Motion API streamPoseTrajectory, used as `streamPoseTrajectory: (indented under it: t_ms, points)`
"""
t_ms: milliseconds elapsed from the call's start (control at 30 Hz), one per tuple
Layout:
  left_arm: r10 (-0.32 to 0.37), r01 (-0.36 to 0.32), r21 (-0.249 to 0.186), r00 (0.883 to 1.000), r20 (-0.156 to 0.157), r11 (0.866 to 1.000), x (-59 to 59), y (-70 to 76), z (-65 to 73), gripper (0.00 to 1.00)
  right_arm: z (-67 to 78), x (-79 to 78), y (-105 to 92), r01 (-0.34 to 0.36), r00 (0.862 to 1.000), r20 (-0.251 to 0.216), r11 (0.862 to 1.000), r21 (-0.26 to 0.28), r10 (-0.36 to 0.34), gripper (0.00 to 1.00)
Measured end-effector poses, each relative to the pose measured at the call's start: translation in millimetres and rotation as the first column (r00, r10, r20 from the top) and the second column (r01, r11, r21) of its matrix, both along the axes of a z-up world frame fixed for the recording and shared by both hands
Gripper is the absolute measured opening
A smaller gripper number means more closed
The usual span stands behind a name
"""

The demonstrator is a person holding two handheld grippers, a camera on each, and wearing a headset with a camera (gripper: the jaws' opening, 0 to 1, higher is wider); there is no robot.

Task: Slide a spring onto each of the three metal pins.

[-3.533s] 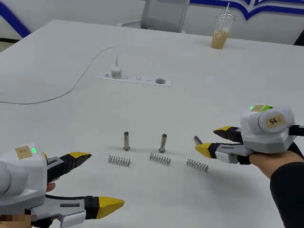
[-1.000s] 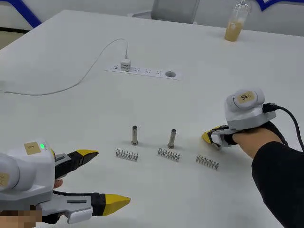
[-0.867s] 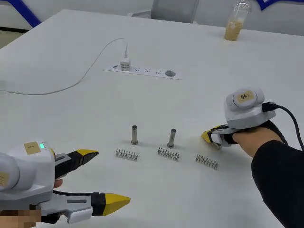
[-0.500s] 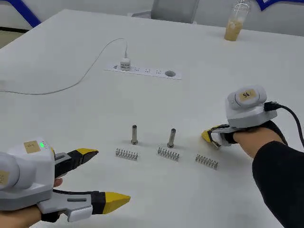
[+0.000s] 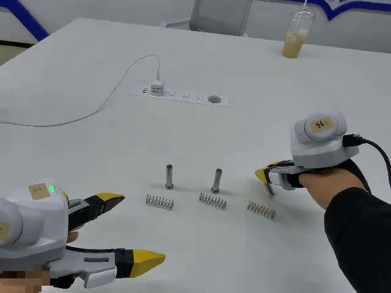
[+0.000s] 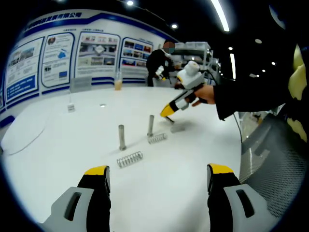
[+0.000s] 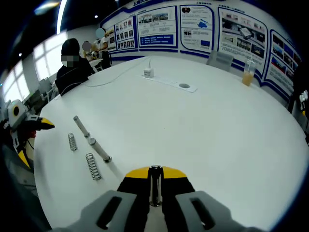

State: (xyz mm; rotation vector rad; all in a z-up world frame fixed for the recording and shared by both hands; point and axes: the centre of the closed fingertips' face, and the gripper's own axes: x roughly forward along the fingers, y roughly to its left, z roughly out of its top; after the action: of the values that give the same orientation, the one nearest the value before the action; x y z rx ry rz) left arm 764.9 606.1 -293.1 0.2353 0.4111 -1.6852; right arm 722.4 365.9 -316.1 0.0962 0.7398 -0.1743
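Right gripper [image 5: 267,176]: yellow-tipped jaws pressed together on a metal pin [image 5: 270,188], pinched at its upper end. The held pin hangs tilted below the tips, lower end close to the white table [image 5: 256,128]; whether it touches the surface cannot be told. In the right gripper view the pin's shaft lies straight along the seam between the closed tips. Left gripper [image 5: 131,229]: jaws spread wide, nothing between them, touching none of the parts, held at the near left of the work and well apart from the row of parts. The left gripper view looks out through the open gap toward that row. Two more pins stand upright on the table, side by side: left pin [image 5: 169,176] and middle pin [image 5: 216,180], both bare. Three springs lie loose on their sides in a row on the near side of the pins: left spring [image 5: 159,202] just in front of the left pin, middle spring [image 5: 212,201] just in front of the middle pin, right spring [image 5: 261,210] just nearer the person than the held pin. Farther back lies a power strip [image 5: 183,96] with a white plug [image 5: 157,89] and its cable [image 5: 110,101] trailing left. A cup of pale brown drink [image 5: 295,38] stands near the far edge.
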Motion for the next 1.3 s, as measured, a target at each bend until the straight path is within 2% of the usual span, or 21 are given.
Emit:
streamPoseTrajectory:
  t_ms: [367, 1300]
  points:
    - [-0.005, 0.005, -0.006, 1.0, 0.01, 1.0, -0.4, -1.4, 4.4, 0.84, 9.0, -6.0, 3.4, 0.007, 0.999, 0.033, 1.0, -0.018, -0.006, 0.09]
    - [-0.007, 0.007, -0.013, 1.0, 0.018, 1.0, -1.9, -0.8, 8.5, 0.84, 16.8, -22.9, 7.1, 0.023, 0.992, 0.126, 0.999, -0.04, -0.018, 0.09]
